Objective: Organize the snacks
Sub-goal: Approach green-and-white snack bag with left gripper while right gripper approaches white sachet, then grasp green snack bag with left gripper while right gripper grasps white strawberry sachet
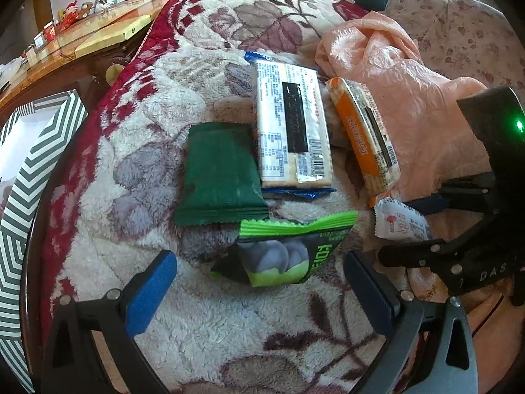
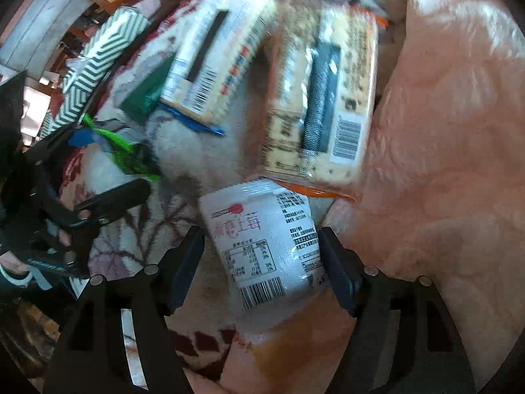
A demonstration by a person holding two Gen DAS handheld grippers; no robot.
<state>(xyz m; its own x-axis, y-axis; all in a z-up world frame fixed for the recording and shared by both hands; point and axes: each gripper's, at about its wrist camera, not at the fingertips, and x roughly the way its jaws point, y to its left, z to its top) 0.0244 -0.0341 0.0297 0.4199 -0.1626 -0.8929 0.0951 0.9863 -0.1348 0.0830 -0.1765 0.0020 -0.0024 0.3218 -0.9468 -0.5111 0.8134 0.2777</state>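
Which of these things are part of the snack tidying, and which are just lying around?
Part of the job: green packet, blue-edged crackers, orange crackers, lime packet, white packet, striped box.

Lying about: blanket, pink bag.

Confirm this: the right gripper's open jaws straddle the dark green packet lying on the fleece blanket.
Wrong packet. In the right wrist view the right gripper has its open jaws either side of the white snack packet on the fleece blanket, pads not pressing it. The dark green packet lies further left, beside the blue-edged cracker pack.
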